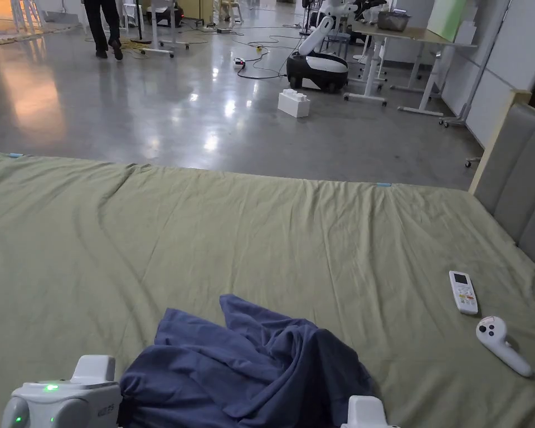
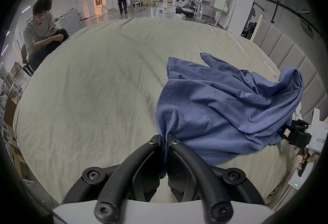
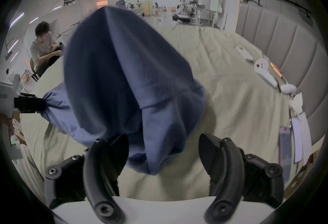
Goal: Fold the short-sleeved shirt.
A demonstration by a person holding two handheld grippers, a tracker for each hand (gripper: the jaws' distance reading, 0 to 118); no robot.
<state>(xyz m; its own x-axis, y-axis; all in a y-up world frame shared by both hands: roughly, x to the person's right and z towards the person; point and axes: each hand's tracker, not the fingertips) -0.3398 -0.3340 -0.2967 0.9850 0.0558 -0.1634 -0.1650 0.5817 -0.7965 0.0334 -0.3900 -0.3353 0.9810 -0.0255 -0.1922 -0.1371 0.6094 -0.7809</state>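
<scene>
Sitting on a chair at the far left of both gripper views, a person (image 2: 41,31) leans forward beside the bed (image 1: 205,234), which is covered by a pale green sheet. Low at the left of the head view, the white housing of the left tool (image 2: 164,141) shows a green light; in its own view the two black jaws are pressed together, pinching a gathered edge of the blue short-sleeved shirt (image 1: 249,362) between them. The shirt lies crumpled at the near edge of the bed, with one flap pointing away toward the middle of the sheet, and its cloth runs from the left tool across to the right. In the right gripper view the right tool (image 3: 164,141) has its jaws spread wide apart; a hanging fold of the shirt drapes down against the left jaw while the right jaw is clear of the cloth, so this tool grips nothing. The left gripper view shows the right tool's black jaws at the shirt's far edge, with fingers (image 2: 309,159) on its handle below. Further right on the sheet, well apart from the shirt, lie a white remote control (image 1: 463,292) and just beside it a white handheld controller (image 1: 500,343). A grey padded headboard (image 1: 520,184) stands at the right edge.
</scene>
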